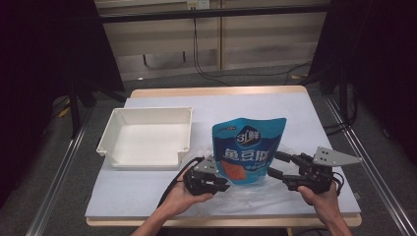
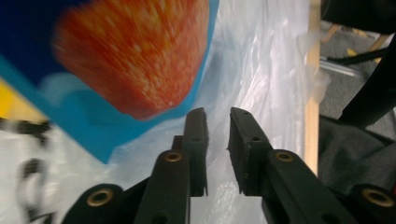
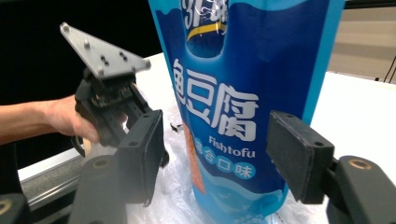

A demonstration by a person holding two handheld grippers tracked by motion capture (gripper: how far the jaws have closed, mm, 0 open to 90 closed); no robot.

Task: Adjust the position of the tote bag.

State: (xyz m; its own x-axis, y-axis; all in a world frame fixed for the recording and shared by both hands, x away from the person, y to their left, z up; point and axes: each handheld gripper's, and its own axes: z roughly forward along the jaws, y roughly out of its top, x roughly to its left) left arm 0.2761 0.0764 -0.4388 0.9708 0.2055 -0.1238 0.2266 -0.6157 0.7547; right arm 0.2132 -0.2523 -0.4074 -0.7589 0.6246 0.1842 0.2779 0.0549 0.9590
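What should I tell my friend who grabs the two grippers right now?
Left gripper: open by a narrow gap, nothing between the jaws, low beside the pouch.
Right gripper: open wide, jaws on either side of the pouch, not touching it.
Pouch: stands upright on the clear bag, apart from the tray, near the table's front edge.
Done: pouch stands by itself, unheld.
Left: probably getting it into the bag; the end goal is unclear.

Blue fish-tofu pouch point(image 1: 249, 147) stands upright on a clear plastic bag point(image 1: 255, 194).
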